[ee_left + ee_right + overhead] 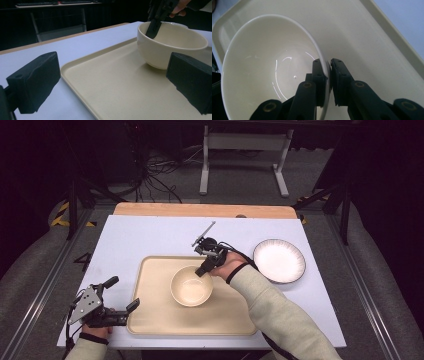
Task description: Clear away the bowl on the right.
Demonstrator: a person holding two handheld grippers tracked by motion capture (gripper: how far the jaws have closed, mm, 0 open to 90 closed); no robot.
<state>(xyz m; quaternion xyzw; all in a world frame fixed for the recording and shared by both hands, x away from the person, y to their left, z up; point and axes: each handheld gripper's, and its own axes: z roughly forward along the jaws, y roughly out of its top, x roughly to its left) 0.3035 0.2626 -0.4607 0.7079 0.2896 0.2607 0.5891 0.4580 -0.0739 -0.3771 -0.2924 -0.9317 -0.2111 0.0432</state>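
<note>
Bowl (262, 75) rim pinched between right tool (329, 75) jaws

Bowl (191, 287) on tray (155, 320), plate (279, 261) right of tray

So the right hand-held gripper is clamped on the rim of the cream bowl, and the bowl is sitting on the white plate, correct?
Not quite. The right hand-held gripper is clamped on the rim of the cream bowl, but the bowl sits on the beige tray, as the high view shows. The white plate lies apart, to the tray's right.
</note>
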